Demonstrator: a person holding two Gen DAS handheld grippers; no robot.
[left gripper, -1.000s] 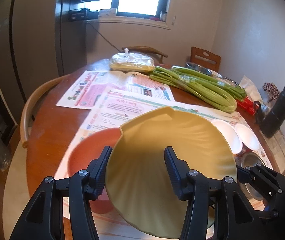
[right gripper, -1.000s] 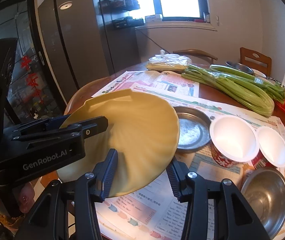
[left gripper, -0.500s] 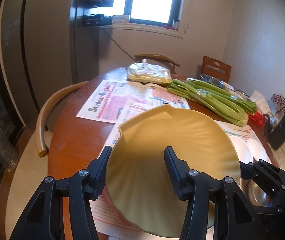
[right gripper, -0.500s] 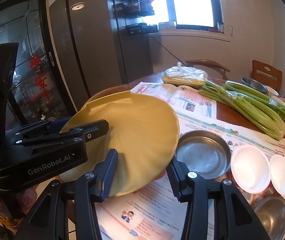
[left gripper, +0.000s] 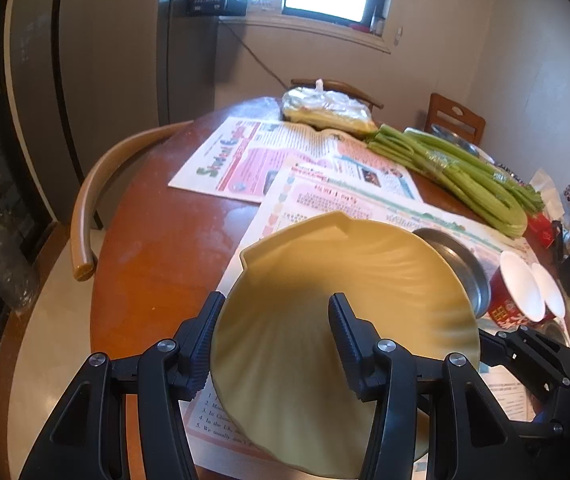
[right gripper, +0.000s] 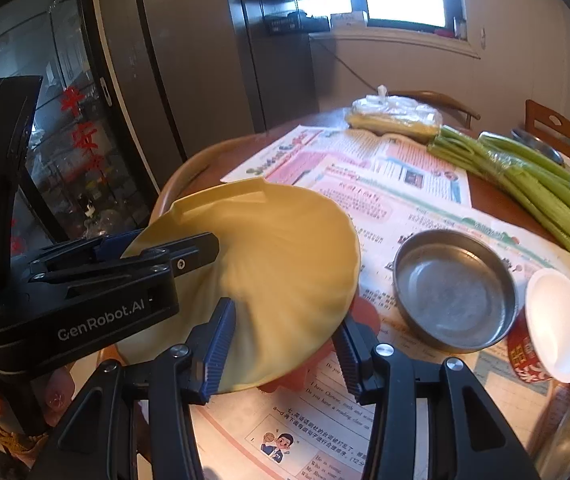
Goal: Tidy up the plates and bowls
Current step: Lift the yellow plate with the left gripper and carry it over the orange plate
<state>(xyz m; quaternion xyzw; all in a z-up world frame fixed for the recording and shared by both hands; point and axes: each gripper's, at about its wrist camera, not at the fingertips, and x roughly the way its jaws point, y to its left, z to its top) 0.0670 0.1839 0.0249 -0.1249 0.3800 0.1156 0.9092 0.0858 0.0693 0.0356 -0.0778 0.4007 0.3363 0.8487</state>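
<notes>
Left gripper (left gripper: 273,344) and right gripper (right gripper: 285,342) both clamp yellow plate (left gripper: 325,300) above newspaper-covered round table (left gripper: 153,264).

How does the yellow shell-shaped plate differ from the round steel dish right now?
The yellow shell-shaped plate is matte, ribbed and notched at its rim; the round steel dish is shiny, smooth and plainly circular. The plate is tilted in the air between both grippers; the dish sits flat on the newspaper. The plate looks wider. Both are empty.

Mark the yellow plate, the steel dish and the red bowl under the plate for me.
yellow plate (right gripper: 285,248), right wrist view, on its ribbed upper face.
steel dish (right gripper: 455,292), right wrist view, on its inner floor.
red bowl (right gripper: 365,312), right wrist view, on the sliver showing past the plate's edge.
</notes>
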